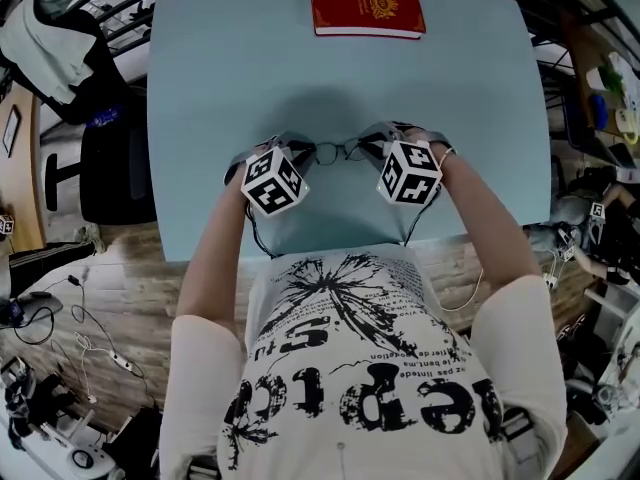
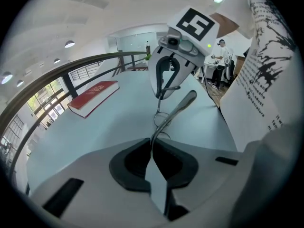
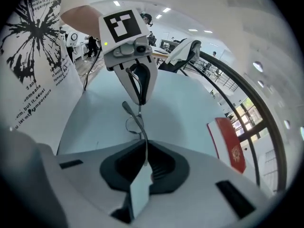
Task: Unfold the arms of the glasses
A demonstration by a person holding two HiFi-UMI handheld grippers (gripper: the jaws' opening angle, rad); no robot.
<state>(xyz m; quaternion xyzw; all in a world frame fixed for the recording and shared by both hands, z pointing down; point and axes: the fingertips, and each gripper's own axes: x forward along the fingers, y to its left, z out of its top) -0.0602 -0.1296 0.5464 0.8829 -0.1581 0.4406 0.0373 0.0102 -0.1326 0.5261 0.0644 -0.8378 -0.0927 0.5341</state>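
Head view shows a white T-shirt with black print [image 1: 350,368] filling the lower middle of the frame, with two bare forearms reaching up from it. At their ends sit the left gripper [image 1: 300,156] and right gripper [image 1: 372,150], whose marker cubes cover the jaws from this angle. Between the cubes only the front of the thin dark wire-rimmed glasses [image 1: 335,151] shows, at frame centre over the pale blue table [image 1: 220,68]. Whether the frame touches the tabletop cannot be made out.

Left gripper view has the left gripper [image 2: 152,148] at lower centre, clenched on one thin end of the glasses [image 2: 164,120]. A temple arm with a thicker tip slants toward the upper right. Beyond it the right gripper [image 2: 164,87] pinches the other end.

Right gripper view mirrors this. The right gripper [image 3: 145,151] is clamped on a wire end of the glasses [image 3: 135,122], and the left gripper [image 3: 140,91] is above it.

Farthest off, a red hardcover book with a gold emblem [image 1: 367,8] lies at the table's top edge. It appears at left [image 2: 92,96] and at right [image 3: 228,144] in the gripper views.
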